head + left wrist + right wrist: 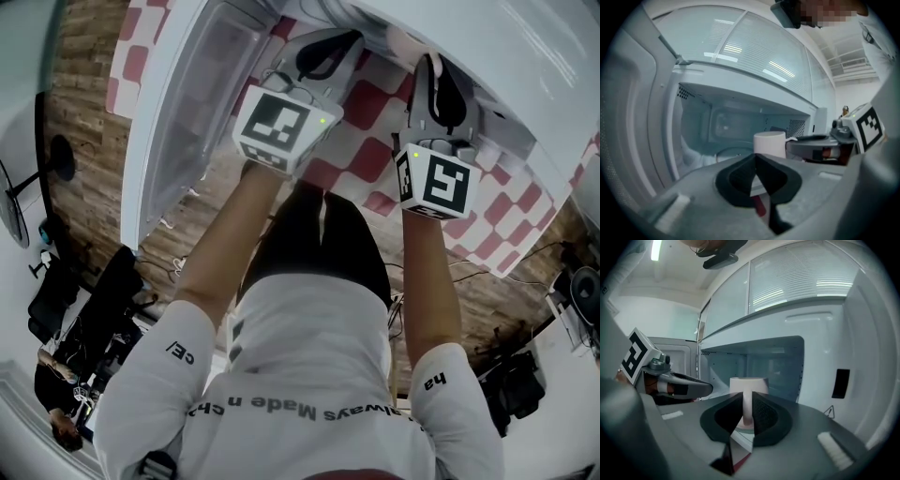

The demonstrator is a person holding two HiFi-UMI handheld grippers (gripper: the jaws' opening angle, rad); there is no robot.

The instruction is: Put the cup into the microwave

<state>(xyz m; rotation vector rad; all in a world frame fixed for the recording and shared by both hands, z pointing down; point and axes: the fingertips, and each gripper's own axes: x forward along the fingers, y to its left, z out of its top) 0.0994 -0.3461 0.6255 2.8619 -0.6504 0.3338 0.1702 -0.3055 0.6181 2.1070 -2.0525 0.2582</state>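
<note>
Cup is upright, dead ahead of the right gripper. That gripper's fingers are pulled in to a narrow slot with a pale strip of the cup pinched in it. It looks like the handle seen edge-on, though that's a read, not a sure thing.

Left to right: the microwave door hangs open way off to the left of the left fingers. The left gripper has its fingers closed tip to tip with nothing between them, so it's just along for the ride. From those fingers the cup sits ahead and a touch to the right. The turntable ring shows beyond and to the left of it, inside the microwave. Right of the cup, the right gripper comes in from the side, its finger ends touching the little handle nub.

In the right gripper view there's a glass plate just below the fingers, right at the cup's base. Can't tell if the cup is resting on it or hanging just above.

So the cup is already in the cavity mouth, and the right hand is the one that matters. The next move probably comes down to that cup-to-plate gap: set it down straight along its upright axis, then let go.
</note>
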